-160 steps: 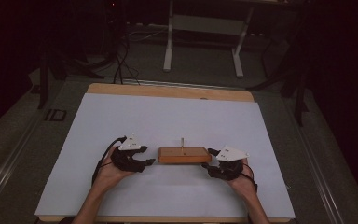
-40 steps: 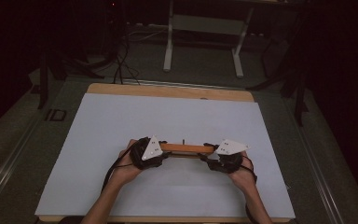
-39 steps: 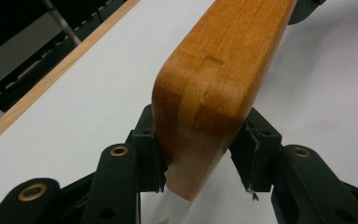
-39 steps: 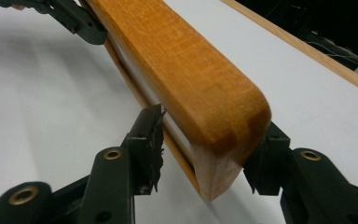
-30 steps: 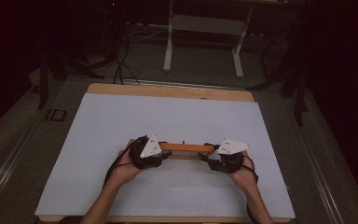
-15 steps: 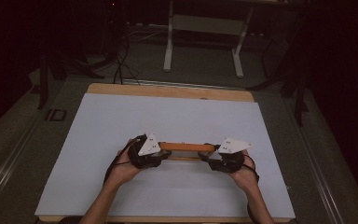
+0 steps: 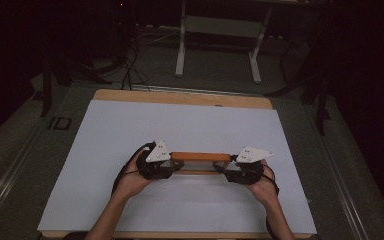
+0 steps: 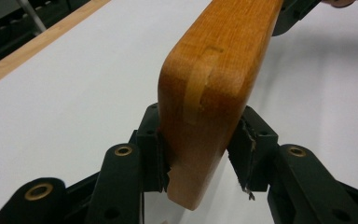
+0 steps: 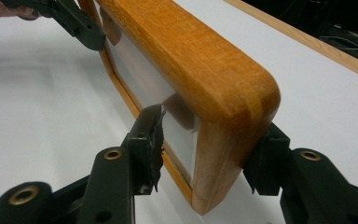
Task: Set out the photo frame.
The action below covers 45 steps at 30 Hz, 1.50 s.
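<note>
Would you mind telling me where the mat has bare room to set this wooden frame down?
The white mat lies bare between the frame and the table's far wooden edge, and also toward both side edges. The crowded part is the near middle, where the left gripper and right gripper grip the frame's ends.

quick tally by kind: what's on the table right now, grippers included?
Wooden frame: 1, held at both ends
Grippers: 2, the left gripper and the right gripper, each closed on an end of the frame
White table cover: 1
Total: 4
</note>
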Each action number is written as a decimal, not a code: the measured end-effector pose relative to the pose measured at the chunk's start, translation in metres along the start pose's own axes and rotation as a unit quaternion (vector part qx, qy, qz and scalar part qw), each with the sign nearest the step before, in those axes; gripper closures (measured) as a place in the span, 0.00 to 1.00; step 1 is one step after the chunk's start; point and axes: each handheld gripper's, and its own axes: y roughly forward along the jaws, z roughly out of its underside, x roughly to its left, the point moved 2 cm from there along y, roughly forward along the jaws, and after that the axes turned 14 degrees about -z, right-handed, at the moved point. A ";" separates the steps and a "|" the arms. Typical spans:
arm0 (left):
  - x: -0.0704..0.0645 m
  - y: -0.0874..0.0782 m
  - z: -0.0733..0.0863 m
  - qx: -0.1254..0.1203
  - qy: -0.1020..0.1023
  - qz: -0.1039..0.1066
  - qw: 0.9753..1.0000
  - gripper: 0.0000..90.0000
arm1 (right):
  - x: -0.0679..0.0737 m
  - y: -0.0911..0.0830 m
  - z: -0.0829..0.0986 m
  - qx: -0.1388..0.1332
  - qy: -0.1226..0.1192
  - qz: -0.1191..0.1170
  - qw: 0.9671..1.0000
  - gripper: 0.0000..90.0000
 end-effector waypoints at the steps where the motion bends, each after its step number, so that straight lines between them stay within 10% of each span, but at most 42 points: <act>1: 0.000 0.000 0.000 0.000 -0.002 0.002 1.000 0.67 | 0.000 0.000 0.000 -0.001 0.001 -0.001 1.000 0.59; 45: 0.015 0.011 0.013 0.003 -0.111 0.083 0.990 0.68 | -0.011 0.000 0.007 -0.029 0.085 -0.049 0.995 0.60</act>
